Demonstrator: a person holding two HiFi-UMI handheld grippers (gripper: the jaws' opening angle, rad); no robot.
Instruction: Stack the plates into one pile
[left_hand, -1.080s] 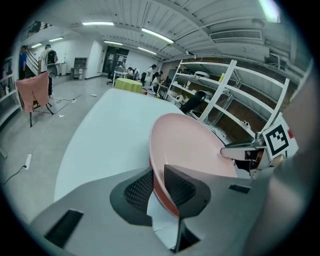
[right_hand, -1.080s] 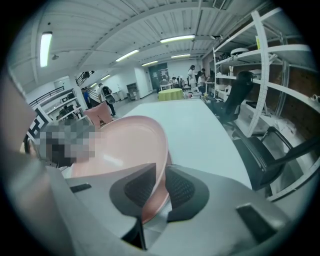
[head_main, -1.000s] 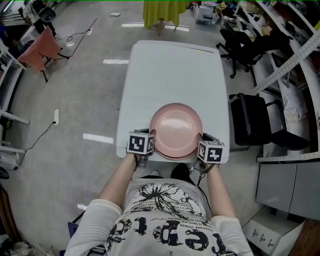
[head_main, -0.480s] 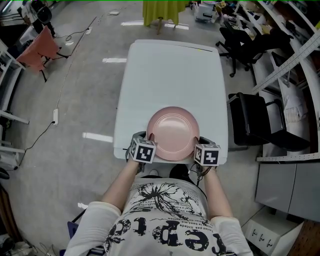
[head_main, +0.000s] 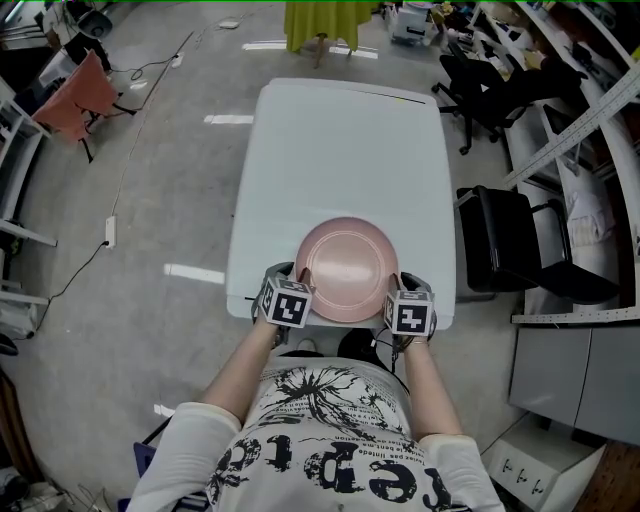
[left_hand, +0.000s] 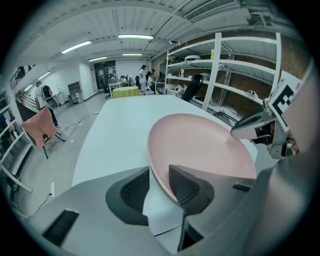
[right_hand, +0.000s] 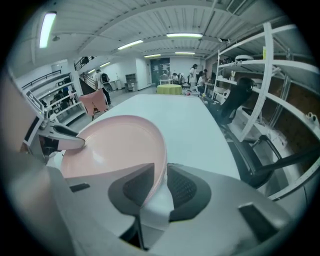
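My left gripper (left_hand: 159, 181) has just been opening its jaws and stands released, with the left rim of the pink plate (head_main: 347, 268) loose between the pads. My right gripper (right_hand: 161, 181) has been opening too, and it straddles the opposite rim without clamping it. The plate sits on the white surface (head_main: 340, 150), close to its near edge, between the two grippers.
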